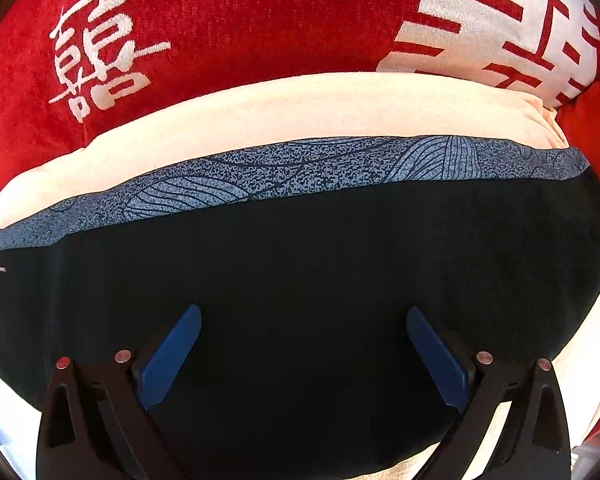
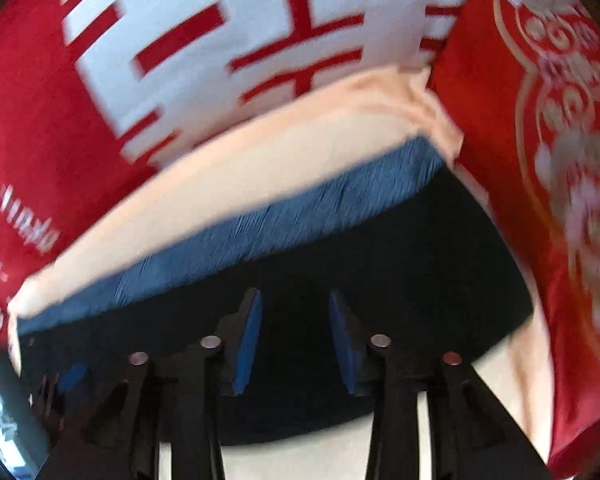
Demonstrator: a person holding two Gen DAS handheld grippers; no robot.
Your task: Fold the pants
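The pants are matt black cloth, with a speckled blue-grey printed band along the far edge. Behind the pants lies soft peach cloth, then plush red pillows with raised white lettering. The left hand-held gripper has matt black plastic arms, blue rubbery-looking pads and shiny metal pins.

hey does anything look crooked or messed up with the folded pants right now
Nothing stands out. The dark pants lie flat in a compact fold on the cream cushion, patterned blue band straight along the far edge. Both hand-held grippers hover open above them: left, right.
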